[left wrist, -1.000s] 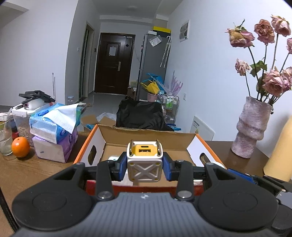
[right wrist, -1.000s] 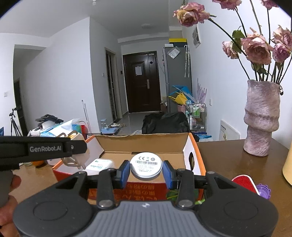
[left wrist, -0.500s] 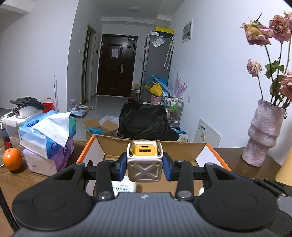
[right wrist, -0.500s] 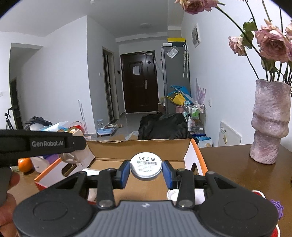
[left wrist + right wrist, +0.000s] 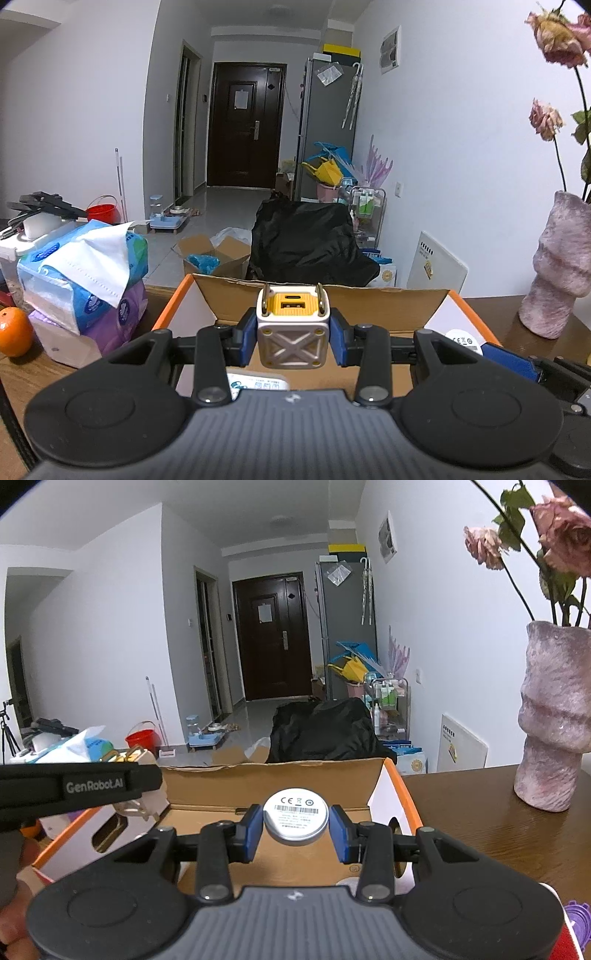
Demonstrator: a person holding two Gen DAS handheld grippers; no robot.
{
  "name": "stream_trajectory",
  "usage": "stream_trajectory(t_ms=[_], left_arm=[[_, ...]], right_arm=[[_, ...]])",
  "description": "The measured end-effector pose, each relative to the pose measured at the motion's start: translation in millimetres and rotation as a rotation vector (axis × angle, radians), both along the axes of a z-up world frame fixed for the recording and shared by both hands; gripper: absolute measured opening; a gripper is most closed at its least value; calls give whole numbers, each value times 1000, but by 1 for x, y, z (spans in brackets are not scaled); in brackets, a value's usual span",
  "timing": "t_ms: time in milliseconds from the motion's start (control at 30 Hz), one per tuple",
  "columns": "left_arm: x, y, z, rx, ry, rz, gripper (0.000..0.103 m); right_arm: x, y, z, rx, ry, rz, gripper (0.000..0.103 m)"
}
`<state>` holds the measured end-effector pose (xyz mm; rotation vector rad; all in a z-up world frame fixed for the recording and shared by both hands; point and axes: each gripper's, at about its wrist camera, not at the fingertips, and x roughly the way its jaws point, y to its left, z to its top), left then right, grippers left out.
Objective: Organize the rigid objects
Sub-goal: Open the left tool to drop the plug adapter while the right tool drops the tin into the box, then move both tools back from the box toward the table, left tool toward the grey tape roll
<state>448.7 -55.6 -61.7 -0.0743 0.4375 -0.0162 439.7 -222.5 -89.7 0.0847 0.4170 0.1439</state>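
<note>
Two small hard things hang over the open cardboard box [image 5: 369, 295], which sits on the wooden counter [image 5: 480, 812]. A cube-shaped plug charger [image 5: 293, 334] is pinched by the left tongs [image 5: 293, 338], and a round white puck [image 5: 295, 819] with a printed label is pinched by the right tongs [image 5: 295, 829]. Each is held only by its sides between blue pads.

The risks, as I judge them: the puck's curved rim could slip from the flat pads and drop early; the charger's prongs could catch the far flap; and, with both tongs side by side above the box, one could knock the other or land its load on the white packet [image 5: 258, 382] already inside. The vase [image 5: 554, 716] stands near the box's right edge and could be clipped on a wide swing.

Compared with a second ago, both views sit further over the box, its near edge has dropped out of sight, and the vase has slid towards the right edge of each view. Neither grip has changed.
</note>
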Motion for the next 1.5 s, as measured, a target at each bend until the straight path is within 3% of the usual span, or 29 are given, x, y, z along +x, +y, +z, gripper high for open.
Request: stream_trajectory(t_ms=[367,433,467,500,533,567,600,700,1500], left_arm=[[7,0,-6,11,23,-6,40],[7,1,-6,6,23,-9,47],[7,2,-6,0,23,-11,53],[6,3,-6,-5,23,-5,73],[5,4,-7,-4,21,16,93],[4,5,-6,2,10,40,99],[3,6,-5,7,0,53,103],[3,9,-4,-1,6,68,103],[-14,12,1,20,5,114,103]], right_arm=[[8,0,-7,-11,29,6,38],[10,0,-8,-16,43,-1,39],[9,0,-9,-22,44,-7,49],[10,1,-10,-32,51,-13,69],[10,1,-10,-38,52,-23,80],[9,1,-11,-40,47,-33,94],[9,1,-11,-43,41,-40,97],[8,1,-11,-49,42,-47,103],[-5,-2,-6,-74,24,-55,103]])
